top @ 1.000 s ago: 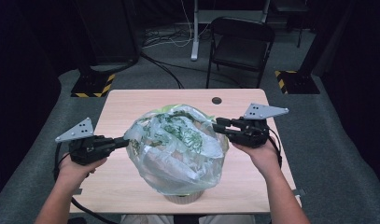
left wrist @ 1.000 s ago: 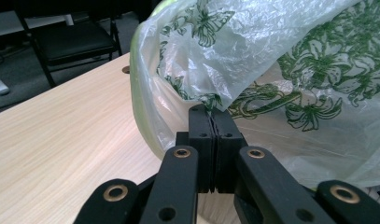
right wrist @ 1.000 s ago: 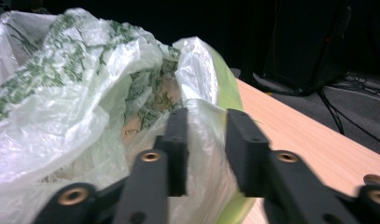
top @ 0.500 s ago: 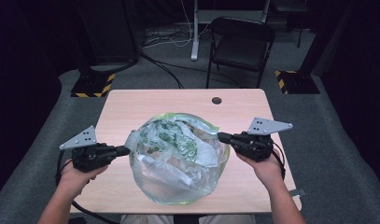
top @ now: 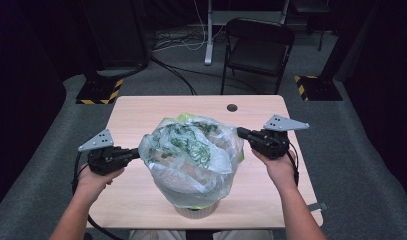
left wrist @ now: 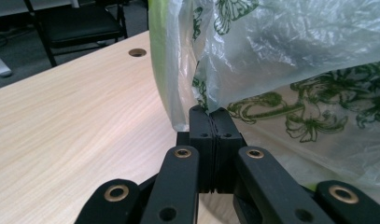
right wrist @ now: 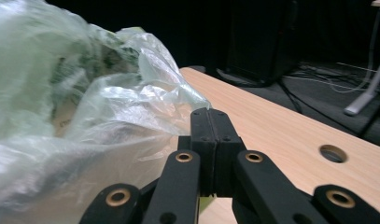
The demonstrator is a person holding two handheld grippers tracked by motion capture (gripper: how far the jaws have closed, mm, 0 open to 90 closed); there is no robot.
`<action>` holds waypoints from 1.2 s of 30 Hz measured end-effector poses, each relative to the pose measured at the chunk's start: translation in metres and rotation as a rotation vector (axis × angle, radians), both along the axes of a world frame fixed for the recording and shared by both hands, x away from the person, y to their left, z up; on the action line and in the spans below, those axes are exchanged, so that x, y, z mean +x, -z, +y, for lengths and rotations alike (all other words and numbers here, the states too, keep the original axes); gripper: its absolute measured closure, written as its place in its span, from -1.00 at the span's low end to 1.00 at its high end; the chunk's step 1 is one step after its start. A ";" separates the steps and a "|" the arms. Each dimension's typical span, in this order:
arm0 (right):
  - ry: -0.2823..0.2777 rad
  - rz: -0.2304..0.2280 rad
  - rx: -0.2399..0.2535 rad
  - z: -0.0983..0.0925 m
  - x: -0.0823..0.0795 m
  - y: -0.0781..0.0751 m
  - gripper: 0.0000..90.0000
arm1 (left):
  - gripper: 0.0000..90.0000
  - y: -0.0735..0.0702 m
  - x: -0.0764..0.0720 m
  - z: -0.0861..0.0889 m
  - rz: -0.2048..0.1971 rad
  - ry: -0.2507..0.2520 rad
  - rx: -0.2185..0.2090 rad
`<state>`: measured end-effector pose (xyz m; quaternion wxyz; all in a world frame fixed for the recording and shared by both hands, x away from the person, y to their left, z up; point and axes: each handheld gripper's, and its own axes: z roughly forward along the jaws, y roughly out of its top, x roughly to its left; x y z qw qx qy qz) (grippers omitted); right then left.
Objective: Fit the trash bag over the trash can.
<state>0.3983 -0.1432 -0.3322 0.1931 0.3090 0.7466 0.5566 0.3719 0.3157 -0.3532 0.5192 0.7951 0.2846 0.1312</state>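
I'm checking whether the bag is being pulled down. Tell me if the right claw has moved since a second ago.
Yes. The right claw has come toward the table's near edge, farther from the round hole.

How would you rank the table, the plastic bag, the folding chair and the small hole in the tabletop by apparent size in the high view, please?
1. table
2. plastic bag
3. chair, though it stands farther from the camera, so the ranking against the bag is unsure
4. hole

High view overhead, facing forward; gripper views close, low; all share bag.
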 end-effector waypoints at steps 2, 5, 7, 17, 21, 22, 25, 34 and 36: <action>0.007 0.009 -0.025 0.001 0.003 0.002 1.00 | 0.98 0.001 0.002 -0.001 0.007 -0.001 0.010; 0.001 0.038 -0.077 0.003 0.004 0.011 1.00 | 0.98 0.006 0.003 -0.002 0.022 -0.003 0.031; -0.006 0.059 -0.091 0.002 0.004 0.019 1.00 | 0.98 0.011 0.003 -0.001 0.032 -0.001 0.034; -0.071 0.089 -0.103 -0.006 -0.019 0.037 1.00 | 0.98 0.017 -0.013 0.006 0.023 0.032 0.012; -0.099 0.070 -0.088 -0.007 -0.032 0.039 1.00 | 0.98 0.019 -0.015 0.009 0.023 0.024 0.002; -0.088 0.073 -0.110 -0.004 -0.030 0.043 1.00 | 0.98 0.023 -0.011 0.007 0.039 0.019 0.009; -0.073 0.091 -0.121 -0.002 -0.025 0.048 1.00 | 0.98 0.027 -0.007 0.004 0.050 0.014 0.025; -0.036 0.131 -0.147 -0.002 -0.007 0.061 1.00 | 0.98 0.034 -0.002 0.004 0.073 0.005 0.034; -0.031 0.127 -0.138 -0.005 -0.008 0.061 0.99 | 0.93 0.032 -0.004 0.007 0.069 -0.001 0.024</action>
